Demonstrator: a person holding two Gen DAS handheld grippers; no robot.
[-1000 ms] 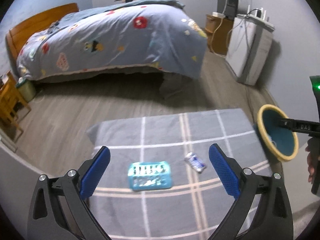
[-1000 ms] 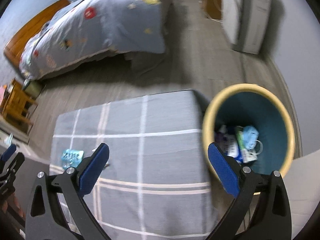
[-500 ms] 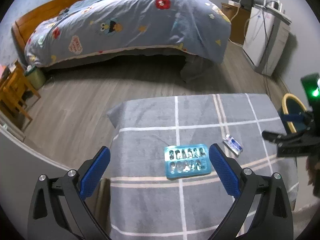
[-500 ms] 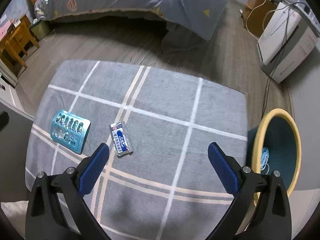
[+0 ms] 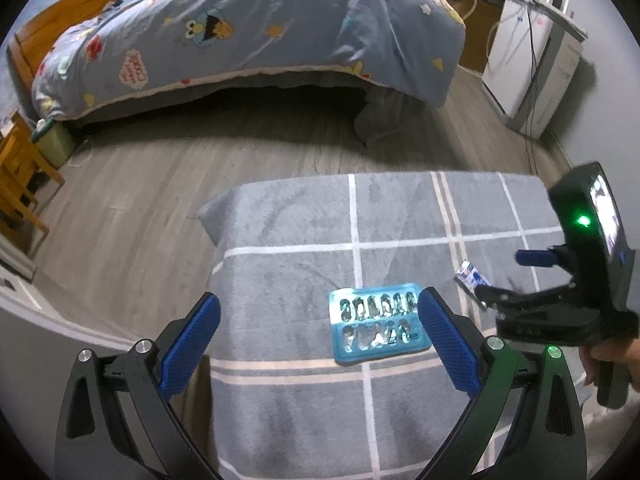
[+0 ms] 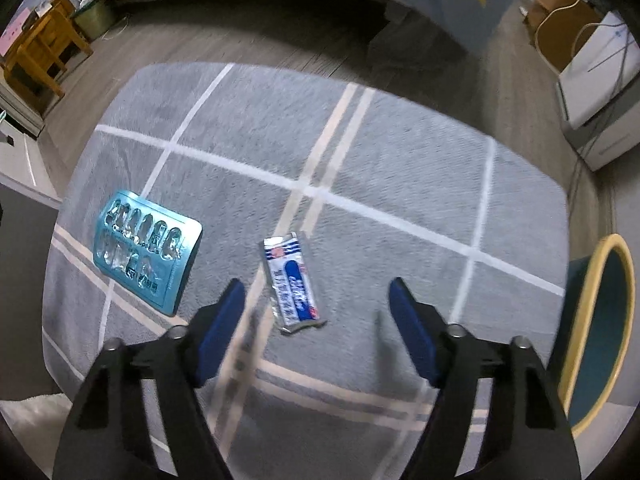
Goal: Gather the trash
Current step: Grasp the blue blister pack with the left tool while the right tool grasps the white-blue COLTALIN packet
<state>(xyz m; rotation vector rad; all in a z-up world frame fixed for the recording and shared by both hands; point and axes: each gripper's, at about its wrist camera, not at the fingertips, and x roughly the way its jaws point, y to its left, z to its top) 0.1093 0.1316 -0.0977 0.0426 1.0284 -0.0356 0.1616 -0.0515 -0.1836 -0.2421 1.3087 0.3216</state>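
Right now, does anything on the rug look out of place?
Yes. Two bits of litter lie loose on the rug: an empty teal blister pack and a crumpled blue-and-white wrapper beside it, neither in the bin.

Left tongs (image 5: 318, 344): black angular frame, triangular cut-outs, round silver screws at joints, blue fingers (image 5: 447, 346) with cross-hatched grip pads. Right tongs (image 6: 316, 330): same black frame, silver screws, blue pads. Seen from left camera, right unit carries black upright box, green light, small lit screen, faint white lettering on body.
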